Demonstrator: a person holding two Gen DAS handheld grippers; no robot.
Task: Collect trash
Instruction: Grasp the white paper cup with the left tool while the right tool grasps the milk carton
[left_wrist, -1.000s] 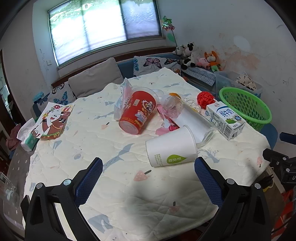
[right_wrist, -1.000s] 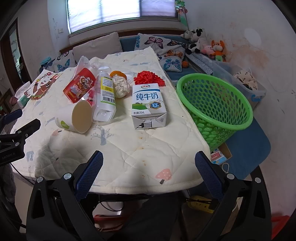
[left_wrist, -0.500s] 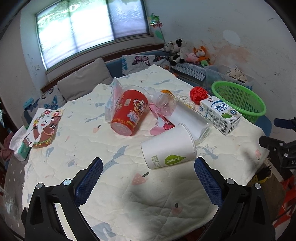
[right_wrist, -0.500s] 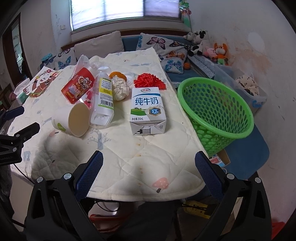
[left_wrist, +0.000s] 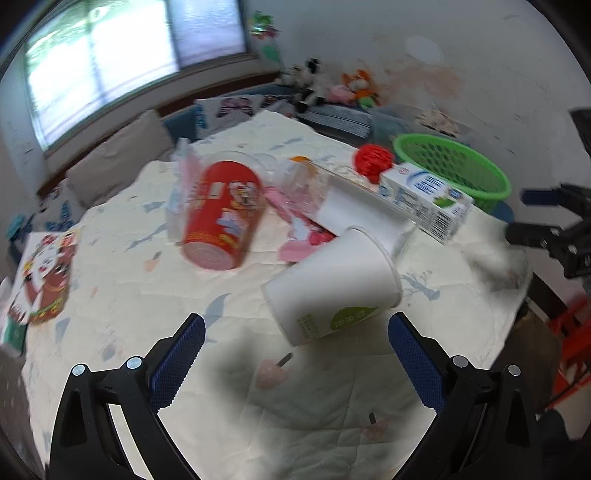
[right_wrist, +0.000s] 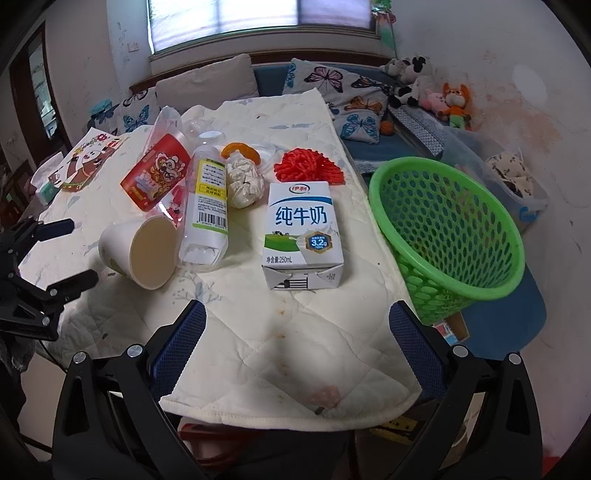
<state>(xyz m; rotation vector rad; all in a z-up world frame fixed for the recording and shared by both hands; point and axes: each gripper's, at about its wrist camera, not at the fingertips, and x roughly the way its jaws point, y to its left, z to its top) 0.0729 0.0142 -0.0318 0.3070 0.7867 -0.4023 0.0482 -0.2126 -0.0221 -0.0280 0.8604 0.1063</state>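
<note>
The left claw (left_wrist: 295, 334), spread wide and empty, has closed in on the tipped white paper cup (left_wrist: 332, 284) near the table's (right_wrist: 295, 332) front edge; a pinch looks imminent. The right claw (right_wrist: 297, 325) hangs spread before the milk carton (right_wrist: 301, 232), green basket (right_wrist: 447, 229) just off the right edge.
</note>
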